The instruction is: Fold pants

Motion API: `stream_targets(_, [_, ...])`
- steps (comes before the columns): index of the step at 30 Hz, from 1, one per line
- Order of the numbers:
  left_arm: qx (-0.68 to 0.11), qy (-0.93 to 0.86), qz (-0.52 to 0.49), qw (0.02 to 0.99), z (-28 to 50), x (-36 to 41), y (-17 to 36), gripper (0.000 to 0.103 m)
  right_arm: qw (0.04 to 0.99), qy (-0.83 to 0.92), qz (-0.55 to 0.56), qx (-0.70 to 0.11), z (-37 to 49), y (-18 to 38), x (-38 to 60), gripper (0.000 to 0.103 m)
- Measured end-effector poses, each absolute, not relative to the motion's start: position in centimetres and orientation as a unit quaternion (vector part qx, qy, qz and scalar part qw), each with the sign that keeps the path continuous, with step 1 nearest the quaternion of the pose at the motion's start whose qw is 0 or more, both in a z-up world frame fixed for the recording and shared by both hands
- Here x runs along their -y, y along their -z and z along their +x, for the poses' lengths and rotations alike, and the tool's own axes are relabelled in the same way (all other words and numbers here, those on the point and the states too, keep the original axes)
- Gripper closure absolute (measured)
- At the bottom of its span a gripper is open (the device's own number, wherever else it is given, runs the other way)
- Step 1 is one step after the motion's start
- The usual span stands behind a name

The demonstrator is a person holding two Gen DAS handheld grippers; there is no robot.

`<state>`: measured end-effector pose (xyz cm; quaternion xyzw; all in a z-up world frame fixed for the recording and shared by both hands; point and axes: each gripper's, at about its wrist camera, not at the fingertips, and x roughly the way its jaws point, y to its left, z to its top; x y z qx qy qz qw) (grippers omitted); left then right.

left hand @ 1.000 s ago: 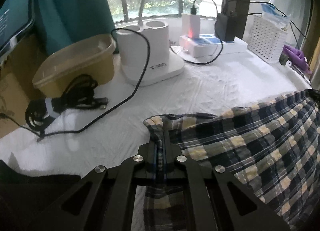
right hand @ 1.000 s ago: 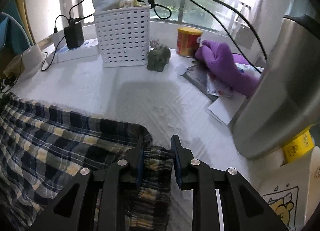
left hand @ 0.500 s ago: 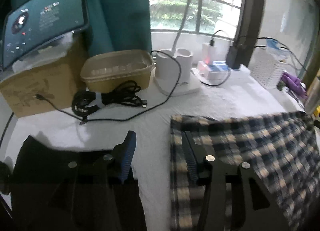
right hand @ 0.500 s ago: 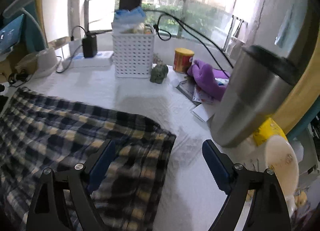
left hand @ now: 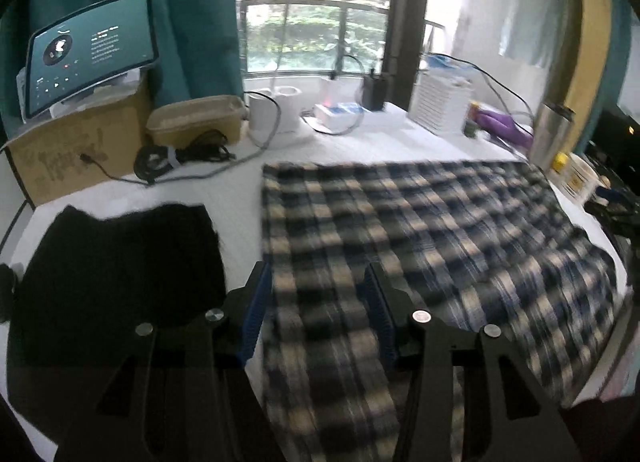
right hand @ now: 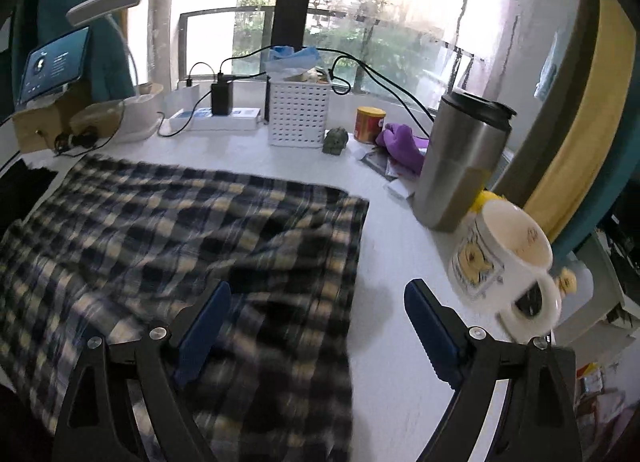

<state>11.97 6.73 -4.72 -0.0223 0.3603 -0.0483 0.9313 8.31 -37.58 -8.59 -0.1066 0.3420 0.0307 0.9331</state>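
Both our grippers, left point(left hand: 318, 314) and right point(right hand: 316, 326), have just released the navy-and-cream plaid cotton pants point(left hand: 420, 238) and pulled back, jaws apart; one fold laid, more remain.

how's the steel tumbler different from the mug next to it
The tumbler is tall, plain brushed steel with a dark lid on; the mug is shorter, white, printed with a yellow cartoon, and open-topped. The mug has a handle; none shows on the tumbler. The tumbler stands farther back, the mug nearer the camera. Both stand upright on the white table, right of the plaid pants.
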Motion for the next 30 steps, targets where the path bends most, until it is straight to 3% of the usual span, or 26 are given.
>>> stream_targets(9, [-0.372, 0.097, -0.005, 0.923, 6.7, -4.1, 6.9, 0.053, 0.933, -0.030, -0.096, -0.345, 2.6, 9.7, 36.4, 0.013])
stream_targets(12, [-0.379, 0.113, -0.007, 0.918, 5.1, -3.7, 7.6, 0.039, 0.934, -0.029, -0.091, -0.346, 0.8, 10.0, 36.2, 0.013])
stream_targets(17, [-0.380, 0.132, 0.000, 0.916, 2.8, -2.9, 8.0, 0.031, 0.932, -0.029, -0.089, -0.349, -1.7, 10.4, 36.1, 0.013])
stream_targets(30, [-0.412, 0.141, 0.086, 0.896, -0.9, -2.7, 10.0, 0.026, 0.927, 0.013, -0.106, -0.360, -5.3, 11.7, 38.3, 0.013])
